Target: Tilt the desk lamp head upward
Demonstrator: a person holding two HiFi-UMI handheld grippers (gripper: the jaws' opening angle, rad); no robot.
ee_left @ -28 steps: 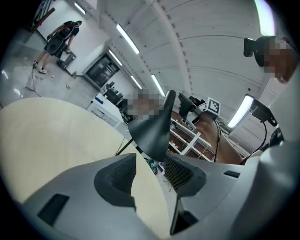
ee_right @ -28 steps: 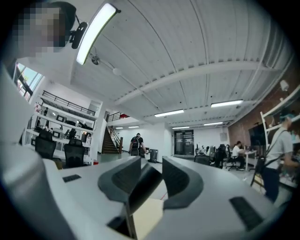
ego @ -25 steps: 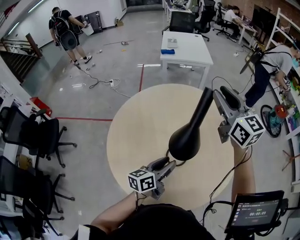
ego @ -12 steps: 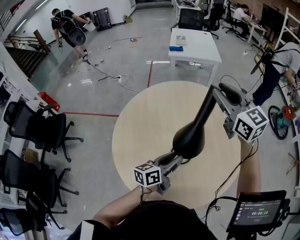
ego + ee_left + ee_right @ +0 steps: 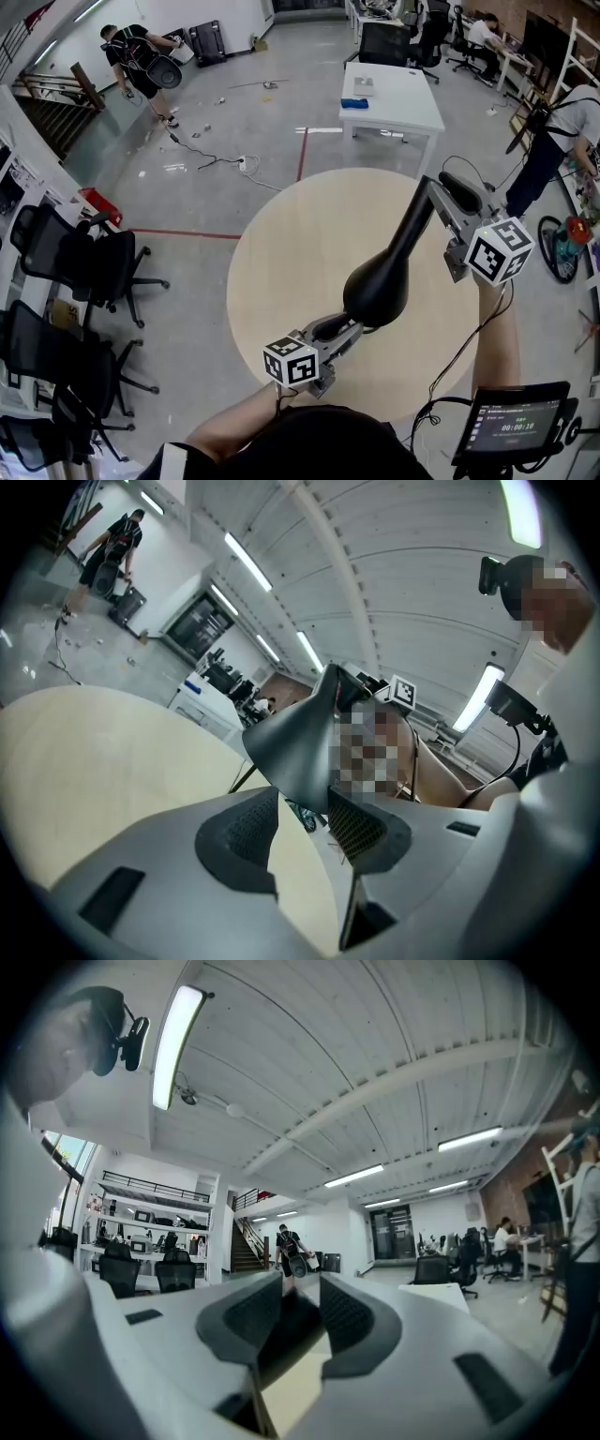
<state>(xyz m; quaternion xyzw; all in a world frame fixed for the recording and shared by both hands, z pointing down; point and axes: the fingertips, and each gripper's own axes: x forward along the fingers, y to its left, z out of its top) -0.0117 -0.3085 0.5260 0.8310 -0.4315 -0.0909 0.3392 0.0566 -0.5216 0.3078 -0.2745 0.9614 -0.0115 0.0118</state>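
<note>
Lamp head (image 5: 375, 281) looks hard, smooth and light; its rim is the best hold. Left gripper (image 5: 350, 324) pinches that rim, right gripper (image 5: 433, 190) squeezes the thin arm (image 5: 411, 223).

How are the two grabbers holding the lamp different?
The left gripper clamps the wide lamp head; the right gripper clamps the thin lamp arm. In the head view the left gripper sits low, under the lamp head; the right gripper sits higher, at the lamp arm's far end. Both are grey and shut.
</note>
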